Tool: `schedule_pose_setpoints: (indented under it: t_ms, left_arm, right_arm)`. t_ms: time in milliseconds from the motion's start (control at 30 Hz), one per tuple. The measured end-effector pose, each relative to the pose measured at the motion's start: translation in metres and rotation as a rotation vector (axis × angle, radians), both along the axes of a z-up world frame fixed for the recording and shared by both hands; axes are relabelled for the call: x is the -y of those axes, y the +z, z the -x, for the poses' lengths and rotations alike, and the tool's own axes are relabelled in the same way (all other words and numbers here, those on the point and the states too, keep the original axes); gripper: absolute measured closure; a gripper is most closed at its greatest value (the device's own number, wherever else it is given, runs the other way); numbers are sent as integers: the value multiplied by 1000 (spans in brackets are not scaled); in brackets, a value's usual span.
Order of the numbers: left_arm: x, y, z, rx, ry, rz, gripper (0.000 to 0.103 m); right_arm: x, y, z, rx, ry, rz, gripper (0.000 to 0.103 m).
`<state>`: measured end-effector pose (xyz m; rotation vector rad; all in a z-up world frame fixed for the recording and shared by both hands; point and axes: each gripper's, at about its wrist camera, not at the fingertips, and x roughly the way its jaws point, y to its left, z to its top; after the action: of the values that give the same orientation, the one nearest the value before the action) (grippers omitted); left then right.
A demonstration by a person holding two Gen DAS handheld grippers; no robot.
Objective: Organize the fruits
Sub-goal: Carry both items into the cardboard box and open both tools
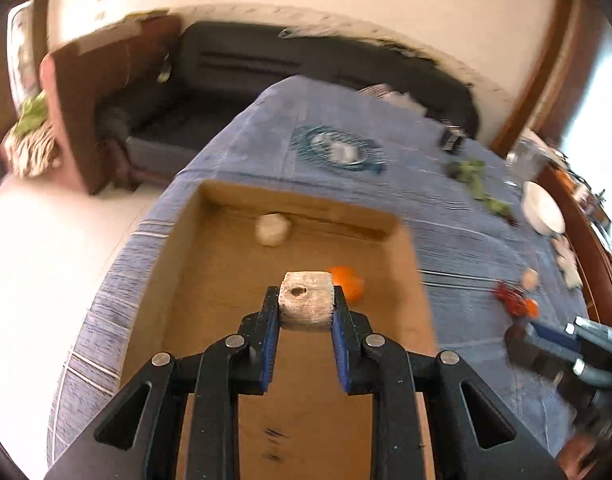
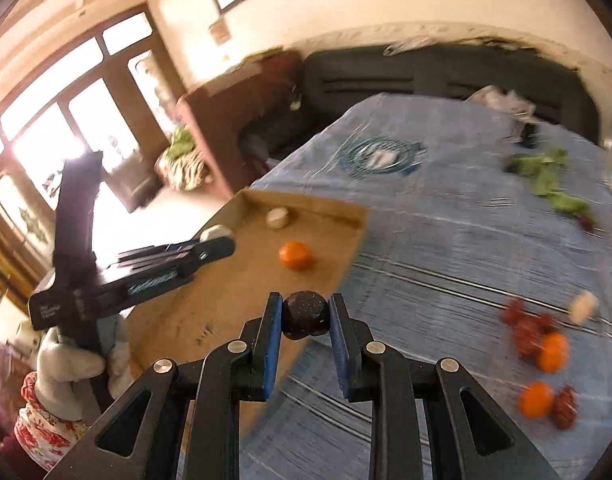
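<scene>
- Fruits sit in three places: two in the grippers, two already in the cardboard tray (image 1: 178,264), and the rest loose on the blue tablecloth (image 2: 446,240).
- The left gripper (image 1: 306,304) is closed on a pale blocky piece (image 1: 305,300), held by its two flat sides above the tray floor. It looks dry, rough and stiff, so I judge it light and unlikely to slip; the flat faces are the right place to pinch.
- The right gripper (image 2: 306,314) is clamped on a dark round fruit (image 2: 306,314) across its widest part, over the tray's near edge. Round and smooth-skinned, it could roll out of the pads if gripped off-centre, and it may bruise under a hard squeeze.
- In the tray lie an orange fruit (image 2: 295,255) and a pale lump (image 2: 278,217), apart from each other. The orange will probably roll if nudged, so a release close to the tray floor and clear of it seems wise.
- On the cloth, off to the right, are two more oranges (image 2: 551,351), (image 2: 536,399), red grape-like clusters (image 2: 524,330) and another pale piece (image 2: 584,307).
- Grapes look the most fragile: soft, loosely joined, best taken by the stem or a gentle hold on the bunch. Blur hides the stems.
</scene>
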<state>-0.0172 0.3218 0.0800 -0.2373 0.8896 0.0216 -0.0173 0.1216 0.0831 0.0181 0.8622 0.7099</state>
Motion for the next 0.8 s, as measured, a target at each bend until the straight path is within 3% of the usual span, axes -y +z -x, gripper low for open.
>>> schedule_pose_setpoints:
  t_ms: [167, 367, 600, 700, 800]
  left_arm:
    - [-21, -22, -26, -85, 36, 30, 80]
    - [-29, -43, -45, -146, 53, 24, 80]
    - [-32, -47, -47, -129, 62, 41, 80]
    - [-36, -47, -45, -122, 61, 80, 70]
    - [-39, -40, -38, -99, 72, 95, 66]
  right_arm:
    - [-59, -36, -21, -47, 45, 114, 77]
    - [-89, -61, -31, -66, 75, 188, 77]
    - [-93, -67, -40, -72, 66, 208, 75]
    - [-96, -67, -42, -60, 63, 210, 74]
    - [-95, -64, -41, -38, 47, 204, 64]
